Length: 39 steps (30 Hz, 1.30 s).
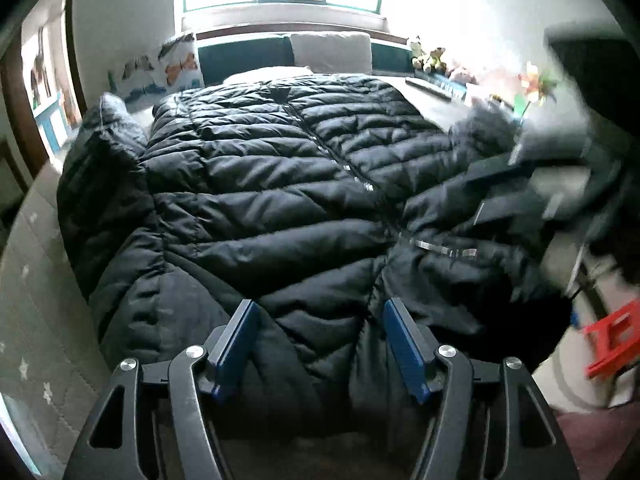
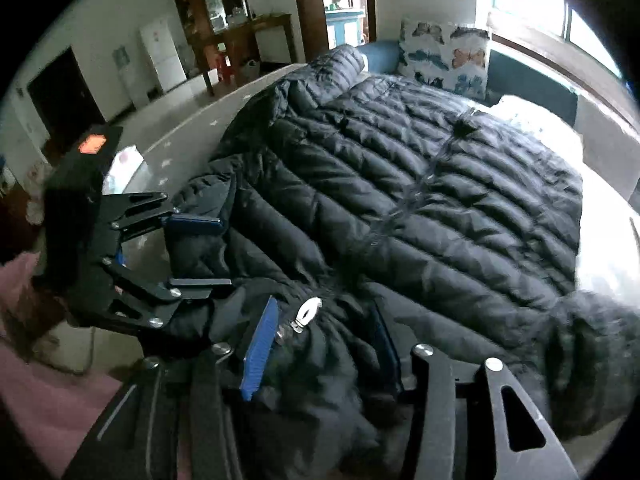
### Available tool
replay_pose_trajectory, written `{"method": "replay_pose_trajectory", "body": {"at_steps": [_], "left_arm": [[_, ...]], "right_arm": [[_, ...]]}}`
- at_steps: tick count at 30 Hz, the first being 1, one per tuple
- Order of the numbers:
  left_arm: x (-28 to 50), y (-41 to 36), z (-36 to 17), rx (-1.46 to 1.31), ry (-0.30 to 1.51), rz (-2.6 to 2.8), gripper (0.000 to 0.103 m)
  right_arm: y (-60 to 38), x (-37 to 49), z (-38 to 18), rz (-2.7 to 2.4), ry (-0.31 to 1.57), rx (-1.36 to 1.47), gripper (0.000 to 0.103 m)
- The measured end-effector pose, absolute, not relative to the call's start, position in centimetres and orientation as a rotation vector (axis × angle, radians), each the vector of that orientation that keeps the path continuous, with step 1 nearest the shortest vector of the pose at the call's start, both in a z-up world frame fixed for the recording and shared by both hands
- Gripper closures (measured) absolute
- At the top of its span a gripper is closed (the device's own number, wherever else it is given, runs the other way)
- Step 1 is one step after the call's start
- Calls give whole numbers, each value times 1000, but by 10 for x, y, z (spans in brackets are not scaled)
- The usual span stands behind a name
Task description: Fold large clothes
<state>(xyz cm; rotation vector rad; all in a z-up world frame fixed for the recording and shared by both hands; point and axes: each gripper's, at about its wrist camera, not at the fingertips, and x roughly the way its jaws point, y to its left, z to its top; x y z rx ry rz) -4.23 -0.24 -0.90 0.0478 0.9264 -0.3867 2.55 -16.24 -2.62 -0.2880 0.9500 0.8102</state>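
Observation:
A large black quilted down coat (image 1: 256, 176) lies spread front-up on the bed, zipper running down its middle, fur-trimmed hood end near me. It also fills the right wrist view (image 2: 440, 208). My left gripper (image 1: 322, 344) is open, its blue pads astride the coat's near edge. It also shows in the right wrist view (image 2: 196, 250), open over the same end. My right gripper (image 2: 324, 344) is open with bunched collar fabric and a silver zipper pull (image 2: 308, 314) between its fingers. It appears as a blur at the right of the left wrist view (image 1: 572, 168).
The bed (image 1: 36, 320) has a beige star-patterned cover. Butterfly pillows (image 1: 160, 68) and a white pillow (image 1: 330, 50) stand at the headboard under a window. Plush toys (image 1: 430, 58) sit at the far right. A red stool (image 1: 612, 344) stands beside the bed.

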Motion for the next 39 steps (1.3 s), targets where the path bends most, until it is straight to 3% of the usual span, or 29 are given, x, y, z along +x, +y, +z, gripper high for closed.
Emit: {"method": "replay_pose_trajectory", "body": {"at_steps": [4, 6, 12, 25, 34, 39], "left_arm": [[-19, 42, 27, -31, 888, -303, 33], [-1, 71, 44, -52, 854, -201, 32], [82, 160, 65, -200, 831, -5, 31], [259, 313, 5, -719, 895, -37, 31], [312, 354, -23, -672, 890, 85, 31], [331, 363, -45, -787, 903, -81, 31]], "right_arm": [[-145, 33, -74, 840, 1094, -298, 49], [-144, 28, -75, 848, 1073, -313, 43], [-138, 31, -73, 865, 1088, -323, 39], [-145, 35, -73, 910, 1122, -283, 36], [-140, 34, -73, 944, 1142, -302, 25], [-136, 32, -74, 963, 1142, -324, 18]]}}
